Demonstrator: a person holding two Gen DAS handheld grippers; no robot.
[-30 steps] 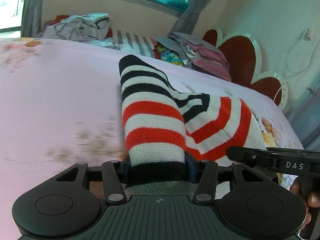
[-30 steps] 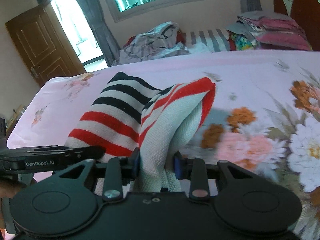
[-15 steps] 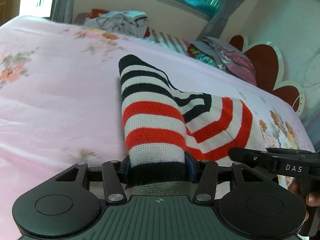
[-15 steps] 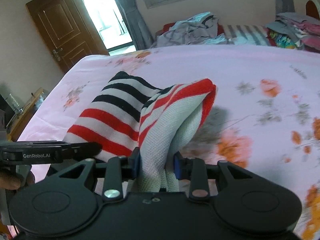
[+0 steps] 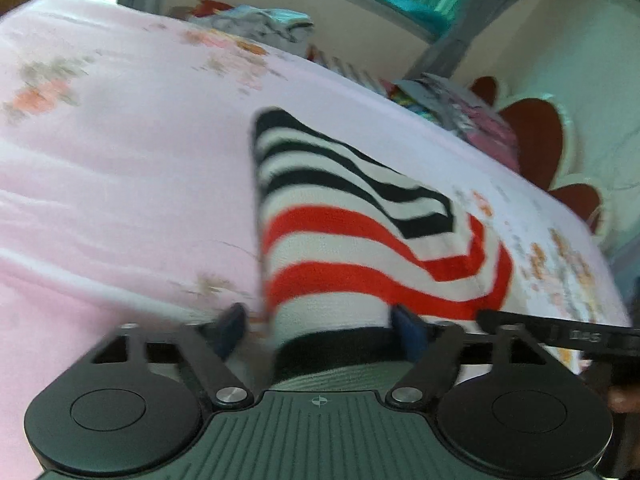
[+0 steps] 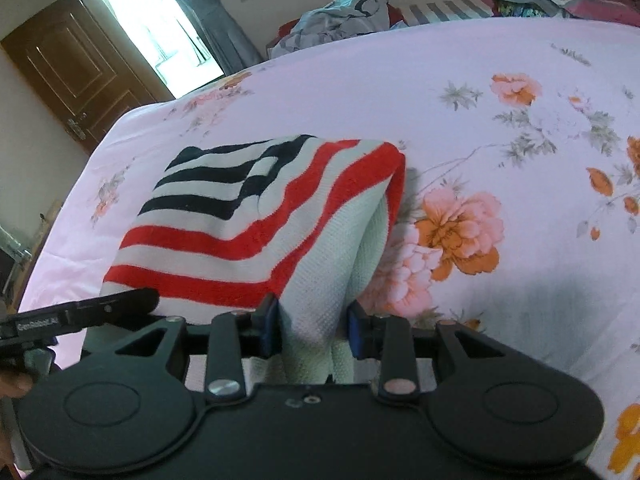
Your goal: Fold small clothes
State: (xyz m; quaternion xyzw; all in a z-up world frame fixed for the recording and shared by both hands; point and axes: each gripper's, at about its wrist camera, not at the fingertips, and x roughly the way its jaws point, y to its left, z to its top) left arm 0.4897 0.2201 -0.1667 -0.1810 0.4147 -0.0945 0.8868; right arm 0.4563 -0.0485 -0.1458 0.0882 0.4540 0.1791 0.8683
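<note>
- The left tool [image 5: 320, 328] sits at the near left corner of the striped garment [image 5: 340, 248], and its jaws are opening. The left pad [image 5: 230, 326] has come clear of the knit with a gap beside it, while the black hem band lies loosely between the pads. I judge this is a release, letting that corner settle now that the fold is laid.
- The striped garment lies doubled over on the pink floral bed [image 6: 500, 100], with the black-striped half at the far end and the red-striped half nearer. Its folded edge stands up slightly on the right side, so the fold looks laid but not yet pressed flat.
- The right tool [image 6: 314, 330] has its pads close together on a bunched white part of the garment's right corner. Its jaws are just beginning to open, though the pads look in contact with the cloth. Holding this side probably keeps the fold from shifting while the other corner drops.
- Heaps of other clothes [image 6: 340, 16] wait at the bed's far edge.
</note>
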